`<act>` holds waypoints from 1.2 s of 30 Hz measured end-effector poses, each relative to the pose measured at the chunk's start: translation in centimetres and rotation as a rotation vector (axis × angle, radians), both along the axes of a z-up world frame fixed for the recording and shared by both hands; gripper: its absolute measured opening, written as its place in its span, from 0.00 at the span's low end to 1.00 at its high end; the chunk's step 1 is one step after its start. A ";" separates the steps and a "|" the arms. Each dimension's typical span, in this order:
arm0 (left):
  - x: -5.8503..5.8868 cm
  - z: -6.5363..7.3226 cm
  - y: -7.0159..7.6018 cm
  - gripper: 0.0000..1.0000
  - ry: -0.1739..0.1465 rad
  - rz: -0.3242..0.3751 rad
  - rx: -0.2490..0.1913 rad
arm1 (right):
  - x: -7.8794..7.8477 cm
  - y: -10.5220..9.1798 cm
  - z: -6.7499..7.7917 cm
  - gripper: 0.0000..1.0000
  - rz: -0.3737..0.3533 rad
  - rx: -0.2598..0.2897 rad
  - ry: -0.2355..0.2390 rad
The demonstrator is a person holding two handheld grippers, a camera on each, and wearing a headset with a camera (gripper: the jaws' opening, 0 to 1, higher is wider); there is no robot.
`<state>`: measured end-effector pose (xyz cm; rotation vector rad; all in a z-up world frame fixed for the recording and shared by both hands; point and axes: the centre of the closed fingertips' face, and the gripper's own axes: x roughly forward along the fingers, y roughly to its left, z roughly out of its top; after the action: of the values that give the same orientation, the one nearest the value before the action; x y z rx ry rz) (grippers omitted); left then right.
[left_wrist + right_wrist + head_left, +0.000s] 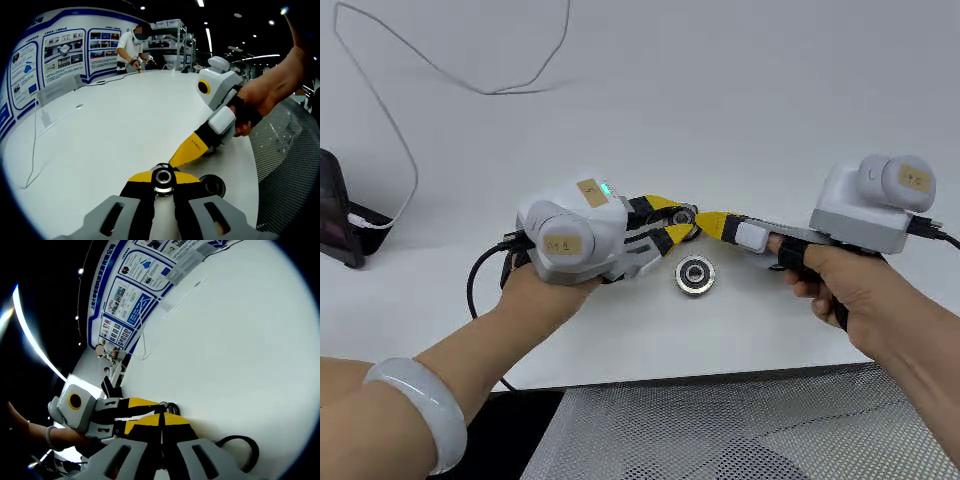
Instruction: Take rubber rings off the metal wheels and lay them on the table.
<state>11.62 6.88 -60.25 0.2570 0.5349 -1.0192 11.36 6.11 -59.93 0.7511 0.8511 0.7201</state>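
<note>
The head view is bright, even and sharp, and the white table (740, 90) carries only a soft shadow beside the metal wheel (695, 275). Both gripper views bow at the edges. In them, ceiling lights (208, 40) glare and a light streak (30, 335) smears.

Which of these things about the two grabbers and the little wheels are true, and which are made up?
1. The left gripper holds a metal wheel between its jaws. True.
2. The second wheel is held up in the air. False: it lies flat on the table, just in front of the grippers.
3. The right gripper has its jaws wide open. False: its yellow tips are pressed together, right up against the held wheel.
4. A thin cable lies across the far part of the table. True.
</note>
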 end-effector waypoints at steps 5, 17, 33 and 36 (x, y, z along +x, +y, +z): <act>0.0 0.0 0.0 0.13 0.000 -0.003 0.001 | -0.1 0.2 0.2 0.01 0.004 0.006 -0.002; 0.0 0.0 0.0 0.14 0.000 -0.006 0.004 | -0.3 0.6 0.8 0.01 0.018 0.021 -0.004; 0.1 -0.1 0.0 0.14 0.003 -0.015 0.018 | -0.5 0.8 1.2 0.01 0.017 0.034 -0.009; 0.1 -0.1 0.0 0.14 0.007 -0.021 0.021 | -0.4 0.8 0.9 0.01 0.005 0.030 -0.004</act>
<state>11.74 6.90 -60.33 0.2787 0.5506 -1.0360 10.98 6.87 -59.01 0.7747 0.8404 0.7403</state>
